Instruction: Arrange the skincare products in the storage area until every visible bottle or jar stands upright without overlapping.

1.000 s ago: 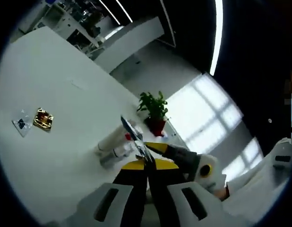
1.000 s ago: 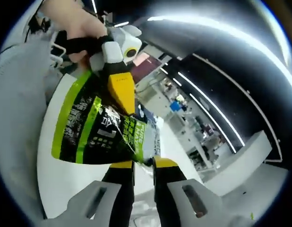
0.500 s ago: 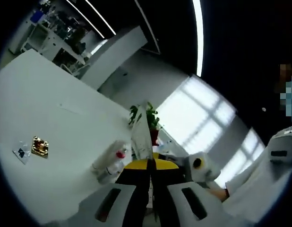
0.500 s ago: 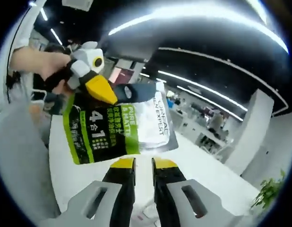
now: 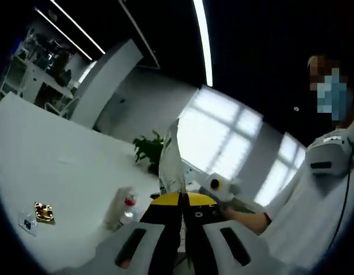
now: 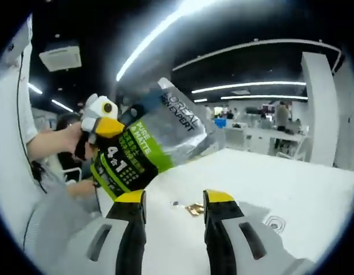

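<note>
A silver, black and green skincare pouch (image 6: 160, 137) hangs in the air, pinched at its edge by my left gripper (image 6: 102, 123), which a hand holds. In the left gripper view the same pouch (image 5: 171, 157) stands edge-on, rising from my left gripper (image 5: 181, 197), which is shut on it. My right gripper (image 6: 174, 203) is open with nothing between its jaws, below and apart from the pouch. It also appears in the left gripper view as the right gripper (image 5: 217, 186), just behind the pouch. White bottles (image 5: 122, 207) lie on their sides on the white table (image 5: 62, 172).
A gold sachet (image 5: 42, 211) and a small clear packet (image 5: 27, 220) lie on the table at the left; the gold sachet (image 6: 194, 209) sits beyond my right jaws. A potted plant (image 5: 148, 150) stands at the far table edge. A person in white stands at the right.
My right gripper's jaws have spread wide and it has drawn back from the pouch. The left gripper still holds the pouch. Both views have tilted upward.
</note>
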`<action>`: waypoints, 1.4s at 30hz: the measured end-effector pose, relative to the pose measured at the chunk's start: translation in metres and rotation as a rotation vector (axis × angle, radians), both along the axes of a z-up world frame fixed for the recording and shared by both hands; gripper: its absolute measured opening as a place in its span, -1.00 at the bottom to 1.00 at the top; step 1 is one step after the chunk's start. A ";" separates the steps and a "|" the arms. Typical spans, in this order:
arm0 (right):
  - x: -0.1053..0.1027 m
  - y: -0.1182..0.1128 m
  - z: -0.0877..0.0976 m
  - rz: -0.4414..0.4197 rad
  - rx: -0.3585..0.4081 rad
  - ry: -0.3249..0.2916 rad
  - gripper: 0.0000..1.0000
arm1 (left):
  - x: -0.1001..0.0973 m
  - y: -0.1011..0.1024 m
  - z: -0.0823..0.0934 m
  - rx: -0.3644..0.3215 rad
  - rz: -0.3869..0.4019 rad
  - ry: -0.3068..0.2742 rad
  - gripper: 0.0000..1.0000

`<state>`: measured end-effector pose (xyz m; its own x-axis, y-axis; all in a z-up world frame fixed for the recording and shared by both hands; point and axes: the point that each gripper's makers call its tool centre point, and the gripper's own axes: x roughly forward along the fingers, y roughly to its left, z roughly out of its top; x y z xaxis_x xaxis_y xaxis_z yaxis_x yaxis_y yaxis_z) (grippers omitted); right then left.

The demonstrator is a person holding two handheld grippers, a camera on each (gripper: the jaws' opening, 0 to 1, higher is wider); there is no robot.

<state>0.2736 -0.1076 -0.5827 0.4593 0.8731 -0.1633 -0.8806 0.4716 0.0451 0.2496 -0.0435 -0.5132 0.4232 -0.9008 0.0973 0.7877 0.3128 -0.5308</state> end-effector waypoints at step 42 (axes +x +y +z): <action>-0.034 0.017 0.060 0.020 0.649 0.591 -0.98 | -0.018 -0.018 -0.018 0.209 0.188 -0.186 -0.73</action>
